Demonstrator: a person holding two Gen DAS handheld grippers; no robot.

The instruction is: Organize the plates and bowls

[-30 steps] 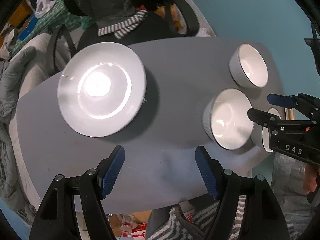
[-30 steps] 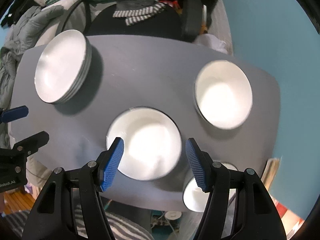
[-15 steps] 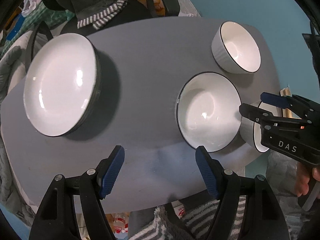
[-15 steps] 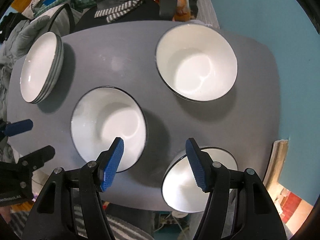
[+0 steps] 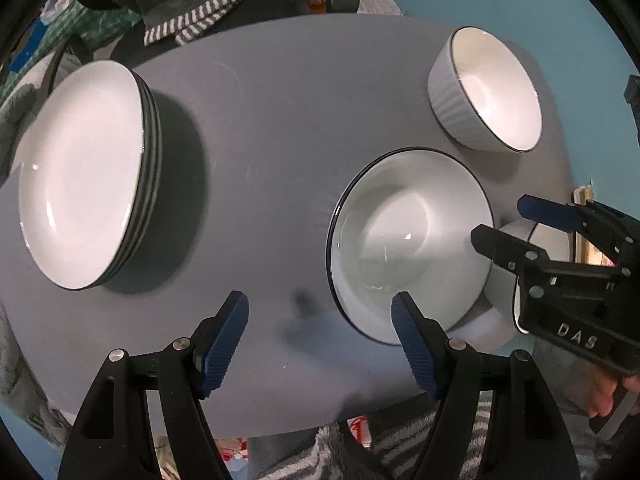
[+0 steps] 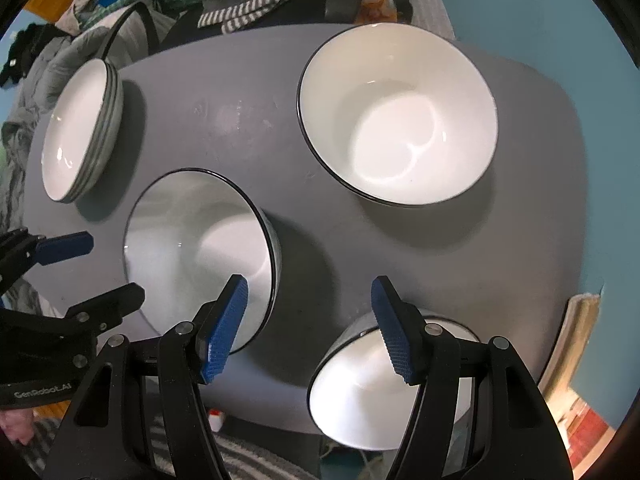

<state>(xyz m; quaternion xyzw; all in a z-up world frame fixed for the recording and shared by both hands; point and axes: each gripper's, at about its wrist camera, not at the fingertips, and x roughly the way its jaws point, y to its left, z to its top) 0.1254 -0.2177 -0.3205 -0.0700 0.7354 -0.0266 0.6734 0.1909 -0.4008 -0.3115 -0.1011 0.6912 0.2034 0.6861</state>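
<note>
Left of left gripper (image 5: 318, 326): plate stack (image 5: 86, 174) on grey table (image 5: 280, 92), count of plates unclear from edges. Left gripper spread wide, empty. Ahead, between both grippers: wide bowl (image 5: 408, 240). Far right: ribbed bowl (image 5: 486, 94). Right gripper (image 6: 310, 330) spread wide, empty, right finger over near bowl (image 6: 368, 384); that bowl half hidden behind gripper body in left view.

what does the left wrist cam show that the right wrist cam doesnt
Only the left wrist view shows the far bowl's ribbed outer wall and the right gripper's DAS label. Only the right wrist view shows the near-corner bowl nearly whole and the left gripper's GenRobot.AI label. Both show the grey table, the plate stack, the wide middle bowl, and both grippers open.
</note>
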